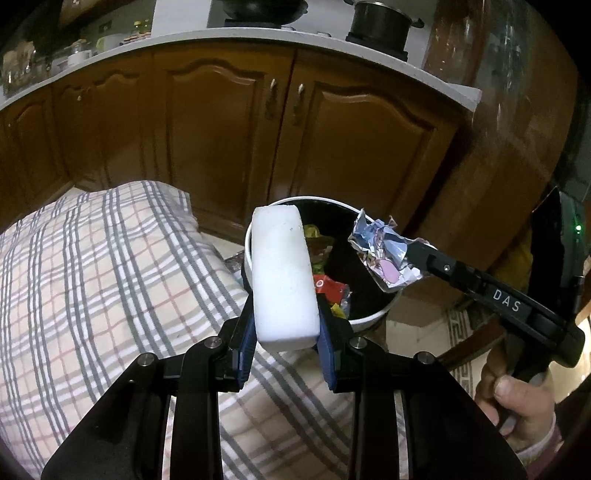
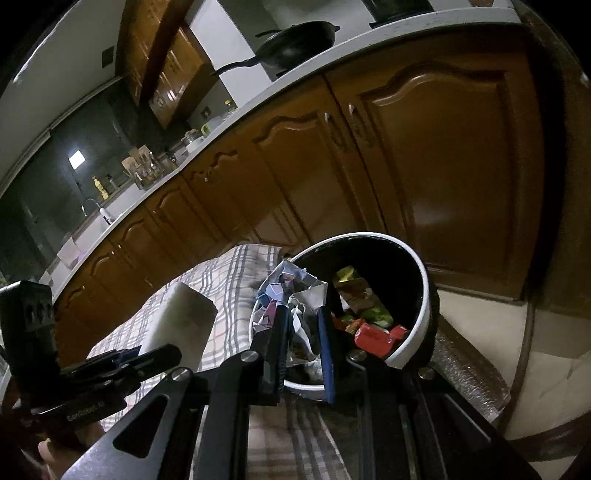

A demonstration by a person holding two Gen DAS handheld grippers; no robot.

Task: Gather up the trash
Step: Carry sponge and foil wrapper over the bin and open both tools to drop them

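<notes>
My left gripper (image 1: 286, 314) is shut on a white foam block (image 1: 282, 273), which stands up between the blue pads over the near rim of the white waste bin (image 1: 369, 321). My right gripper (image 2: 303, 317) is shut on a crumpled foil wrapper (image 2: 286, 290) with pink and blue print. In the left wrist view that foil wrapper (image 1: 384, 254) hangs above the bin's right side. The waste bin (image 2: 417, 258) has a black inside and holds several colourful wrappers (image 2: 373, 325). The foam block (image 2: 181, 325) appears at the left of the right wrist view.
A checked cloth (image 1: 92, 277) covers the surface left of the bin. Brown cabinet doors (image 1: 229, 122) stand behind, under a white countertop (image 1: 258, 37) with a pot (image 1: 380, 22) and a pan (image 2: 295, 40). A hand (image 1: 517, 402) grips the right tool. Tiled floor (image 2: 554, 343) lies to the right.
</notes>
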